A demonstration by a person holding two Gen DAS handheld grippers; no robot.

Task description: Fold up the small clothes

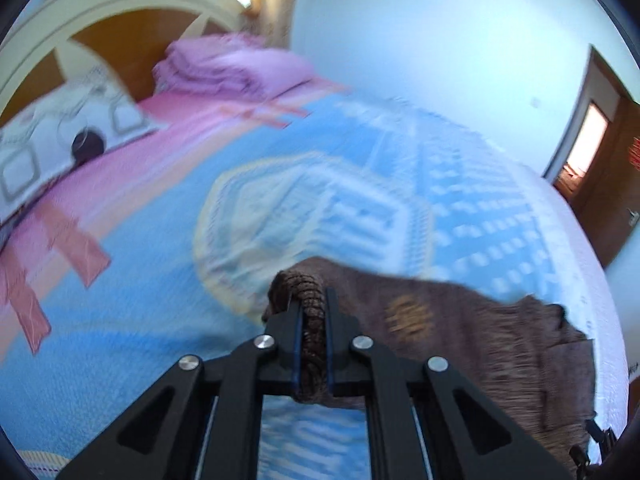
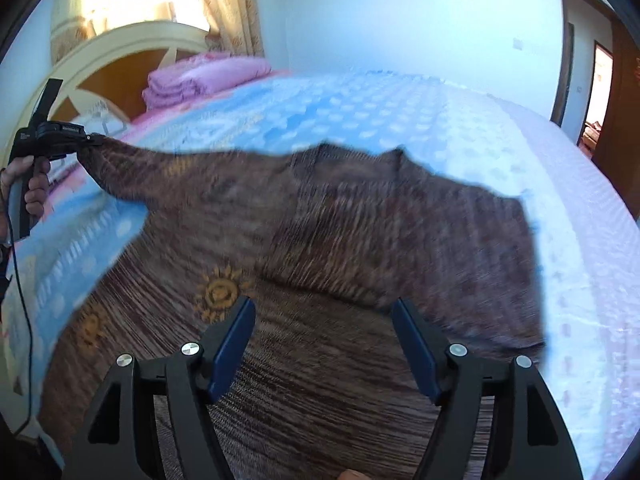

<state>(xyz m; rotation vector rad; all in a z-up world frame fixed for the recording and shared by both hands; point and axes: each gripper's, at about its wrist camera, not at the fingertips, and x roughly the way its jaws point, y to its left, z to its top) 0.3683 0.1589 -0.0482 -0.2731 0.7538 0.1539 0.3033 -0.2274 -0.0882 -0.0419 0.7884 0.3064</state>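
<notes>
A brown knitted sweater [image 2: 320, 220] with yellow sun motifs lies spread on the blue patterned bedspread [image 2: 340, 108]. My left gripper [image 1: 313, 300] is shut on the ribbed cuff of one sleeve [image 1: 308, 320] and holds it lifted off the bed; the sweater [image 1: 480, 332] trails away to the right. In the right wrist view the left gripper [image 2: 90, 140] shows at the far left, held by a hand [image 2: 28, 184], with the sleeve stretched up to it. My right gripper [image 2: 324, 312] hangs open just above the sweater's body, nothing between its blue pads [image 2: 234, 348].
A stack of folded pink bedding [image 2: 200, 80] lies by the cream and wood headboard [image 2: 120, 52]. A white patterned pillow [image 1: 60, 140] lies at the bed's head. A doorway [image 2: 600, 92] opens at the right. A black cable [image 2: 24, 312] hangs from the left gripper.
</notes>
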